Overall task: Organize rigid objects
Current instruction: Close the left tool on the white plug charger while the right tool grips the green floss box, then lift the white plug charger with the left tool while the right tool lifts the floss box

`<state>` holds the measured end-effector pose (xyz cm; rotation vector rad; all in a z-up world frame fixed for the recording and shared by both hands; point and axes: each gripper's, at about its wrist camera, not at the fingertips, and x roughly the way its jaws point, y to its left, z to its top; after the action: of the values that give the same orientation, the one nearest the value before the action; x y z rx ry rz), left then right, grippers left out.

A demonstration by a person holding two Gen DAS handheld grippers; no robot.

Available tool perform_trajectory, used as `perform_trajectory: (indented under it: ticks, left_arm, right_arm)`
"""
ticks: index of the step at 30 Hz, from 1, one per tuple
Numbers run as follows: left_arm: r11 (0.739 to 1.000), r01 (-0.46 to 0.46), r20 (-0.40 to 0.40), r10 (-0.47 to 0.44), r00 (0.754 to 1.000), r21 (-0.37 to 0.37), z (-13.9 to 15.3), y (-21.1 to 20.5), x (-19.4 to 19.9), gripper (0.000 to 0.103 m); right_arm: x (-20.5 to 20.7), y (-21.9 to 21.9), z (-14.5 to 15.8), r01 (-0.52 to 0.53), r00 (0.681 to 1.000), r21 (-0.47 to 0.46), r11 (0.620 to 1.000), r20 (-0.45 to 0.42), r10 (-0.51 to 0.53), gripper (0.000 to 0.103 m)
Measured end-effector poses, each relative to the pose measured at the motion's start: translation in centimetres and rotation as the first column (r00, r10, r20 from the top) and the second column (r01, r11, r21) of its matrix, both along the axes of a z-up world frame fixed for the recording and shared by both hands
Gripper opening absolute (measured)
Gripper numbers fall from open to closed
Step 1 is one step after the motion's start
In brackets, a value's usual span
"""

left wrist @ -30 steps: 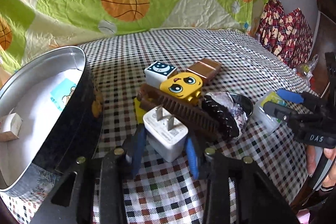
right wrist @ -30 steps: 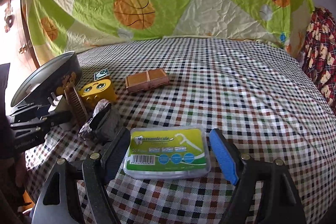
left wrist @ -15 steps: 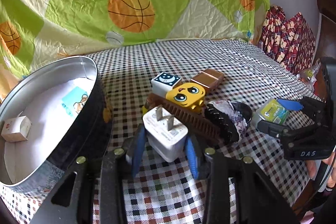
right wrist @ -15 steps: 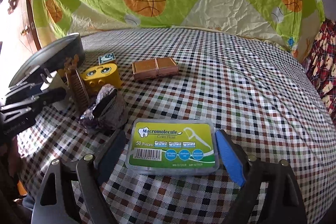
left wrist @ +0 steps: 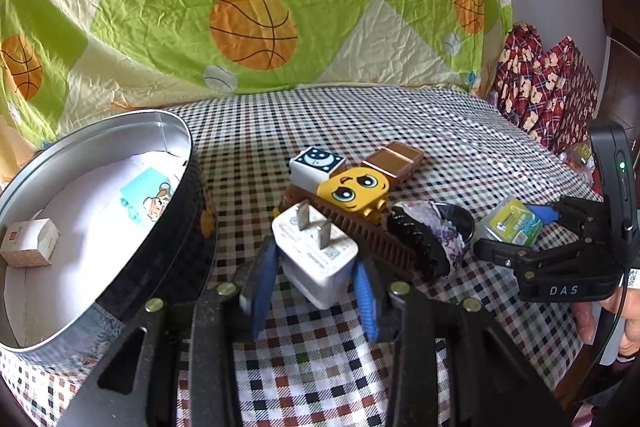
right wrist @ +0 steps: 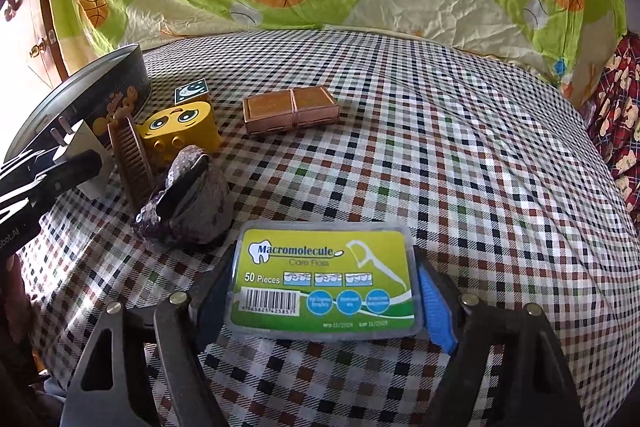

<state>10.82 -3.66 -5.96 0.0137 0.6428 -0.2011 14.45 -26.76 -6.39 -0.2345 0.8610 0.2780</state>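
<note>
While the white plug adapter [left wrist: 316, 251] is pinched between the blue pads of the left gripper [left wrist: 316, 287], its two prongs tilted up and away, the floss box [right wrist: 324, 283] is bracketed by the right gripper [right wrist: 320, 295], whose jaws have just been closing in on it; contact at the left pad cannot be confirmed, as that side is in shadow. Both items are seen just above the checked desk [right wrist: 460, 155]. Beside the adapter, a brown comb [left wrist: 360, 231], a yellow face block [left wrist: 354, 191] and a dark hair clip [left wrist: 420, 243] are clustered. The round tin [left wrist: 100, 211] stands at the left, a small box [left wrist: 30, 243] inside it.
</note>
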Motion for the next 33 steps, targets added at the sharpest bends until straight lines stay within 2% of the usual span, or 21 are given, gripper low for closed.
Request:
perform_trajectory:
  ticks: [6, 12, 25, 33]
  left_arm:
    - [1.000, -0.008, 0.031, 0.008, 0.999, -0.012, 0.3, 0.3, -0.5, 0.035]
    - [0.999, -0.019, 0.074, 0.022, 0.997, -0.040, 0.7, 0.9, -1.1, 0.035]
    - [0.996, -0.045, 0.168, 0.056, 0.984, -0.072, 1.4, 1.6, -2.6, 0.035]
    - [0.996, -0.055, 0.201, 0.069, 0.977, -0.074, 1.7, 1.7, -3.2, 0.035]
  right_arm:
    - [-1.5, 0.3, 0.8, 0.015, 0.992, -0.032, 0.999, 0.124, -0.011, 0.081]
    - [-3.1, 0.3, 1.6, 0.013, 0.972, -0.022, 1.000, 0.234, -0.008, 0.081]
    - [-4.4, -0.6, 2.5, 0.005, 0.950, 0.048, 0.999, 0.311, -0.020, 0.081]
    - [-5.5, -0.7, 2.8, -0.009, 0.925, 0.066, 0.998, 0.380, -0.017, 0.081]
